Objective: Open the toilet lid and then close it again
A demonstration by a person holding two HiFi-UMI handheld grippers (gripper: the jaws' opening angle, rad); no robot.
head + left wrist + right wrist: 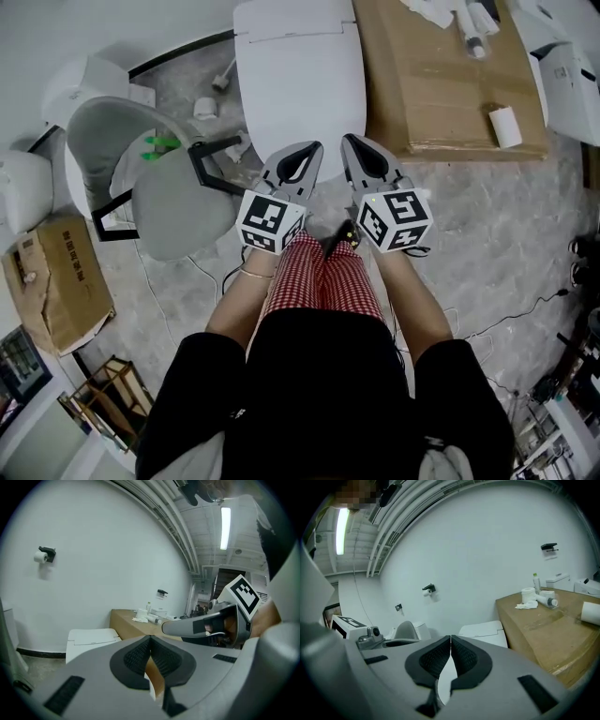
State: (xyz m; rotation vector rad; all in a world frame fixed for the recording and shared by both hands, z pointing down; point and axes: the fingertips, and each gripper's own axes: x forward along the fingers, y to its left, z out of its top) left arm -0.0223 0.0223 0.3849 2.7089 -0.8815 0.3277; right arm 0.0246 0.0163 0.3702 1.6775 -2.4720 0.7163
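The white plastic toilet lid [298, 70] lies flat and shut, dead ahead at 12 o'clock. Its long axis runs 12 to 6 towards me, with the front rim nearest. My left tongs [309, 152] and right tongs [352, 145] point at that rim side by side, about equally near. Both are pressed together with nothing between them. They seem to hang above the rim rather than touch it, though height is hard to judge. A brown cardboard box [441, 84] flanks the lid at 3 o'clock.
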